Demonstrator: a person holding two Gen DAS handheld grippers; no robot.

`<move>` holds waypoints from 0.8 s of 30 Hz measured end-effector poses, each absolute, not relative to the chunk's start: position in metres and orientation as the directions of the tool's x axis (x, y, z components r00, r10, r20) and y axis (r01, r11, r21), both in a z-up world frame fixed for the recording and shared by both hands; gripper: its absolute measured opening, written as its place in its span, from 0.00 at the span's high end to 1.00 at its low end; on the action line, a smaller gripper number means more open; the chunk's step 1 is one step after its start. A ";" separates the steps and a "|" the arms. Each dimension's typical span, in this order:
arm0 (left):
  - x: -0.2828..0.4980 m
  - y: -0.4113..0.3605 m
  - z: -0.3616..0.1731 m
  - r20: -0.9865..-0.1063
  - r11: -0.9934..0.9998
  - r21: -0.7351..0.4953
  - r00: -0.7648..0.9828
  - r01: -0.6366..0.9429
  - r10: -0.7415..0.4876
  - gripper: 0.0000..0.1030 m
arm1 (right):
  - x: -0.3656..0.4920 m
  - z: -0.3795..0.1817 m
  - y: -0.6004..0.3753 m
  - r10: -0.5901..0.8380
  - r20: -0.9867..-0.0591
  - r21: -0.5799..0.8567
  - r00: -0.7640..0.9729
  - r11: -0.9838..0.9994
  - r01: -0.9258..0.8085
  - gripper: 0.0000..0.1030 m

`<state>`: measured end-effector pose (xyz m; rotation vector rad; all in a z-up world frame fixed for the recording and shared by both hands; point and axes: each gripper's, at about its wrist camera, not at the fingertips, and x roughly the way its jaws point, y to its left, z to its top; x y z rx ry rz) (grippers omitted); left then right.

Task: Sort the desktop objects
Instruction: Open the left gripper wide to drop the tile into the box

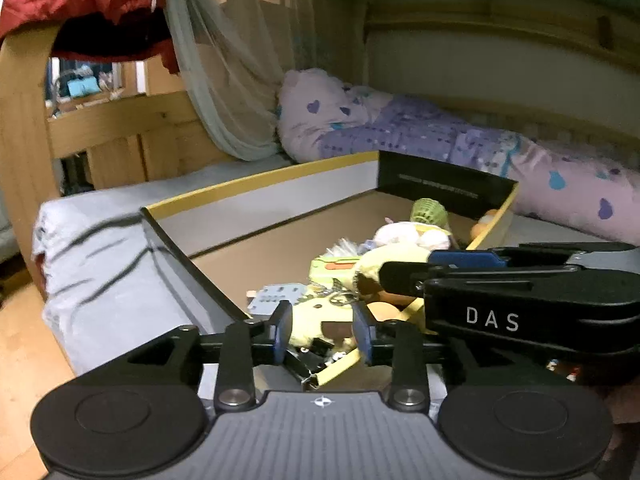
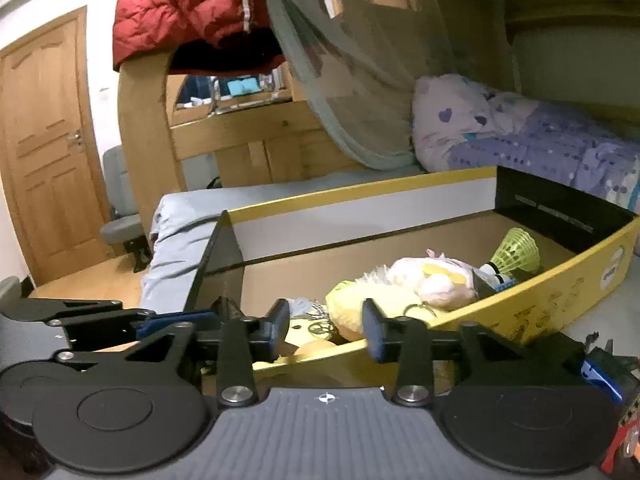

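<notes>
Left wrist view puts our left gripper (image 1: 322, 330) nearest, its blue-padded fingers parted with nothing between them, poised over the near corner of the shallow cardboard box with yellow rim and white and black walls (image 1: 264, 178). Beside it on the right we see our right gripper (image 1: 404, 276), a black arm marked DAS reaching in over the pile; from its own camera the right gripper (image 2: 326, 330) is likewise released, grasping nothing, above the box's near yellow wall. Just beyond our fingers lie the things to sort, heaped in the box's right half: a pale yellow soft toy (image 2: 360, 304), a grey-blue flat card with small markings (image 1: 276, 296), a white and pink plush animal (image 2: 432, 276), and farther back a lime-green plastic shuttlecock (image 2: 514, 252) near the black end wall. The box rests on a bed with a grey-blue sheet (image 2: 180, 216); behind it a purple heart-print quilt (image 1: 400, 128) and a red puffer jacket (image 2: 180, 8) hung over the wooden bed frame (image 2: 144, 128)
</notes>
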<state>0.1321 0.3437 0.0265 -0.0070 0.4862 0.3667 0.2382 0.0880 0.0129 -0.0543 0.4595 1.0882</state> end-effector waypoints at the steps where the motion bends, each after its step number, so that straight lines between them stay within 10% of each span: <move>1: 0.133 0.342 0.027 -0.454 0.932 0.087 0.819 -0.353 0.352 0.56 | 0.239 0.012 0.087 0.839 -0.388 0.190 0.381 0.477 -0.858 0.60; 10: 0.134 0.335 0.032 -0.453 0.916 0.100 0.802 -0.388 0.389 0.26 | 0.237 0.016 0.077 0.839 -0.367 0.190 0.401 0.490 -0.851 0.60; 24: 0.128 0.303 0.054 -0.482 0.912 0.143 0.778 -0.384 0.403 0.26 | 0.234 0.026 0.034 0.812 -0.358 0.215 0.460 0.551 -0.806 0.60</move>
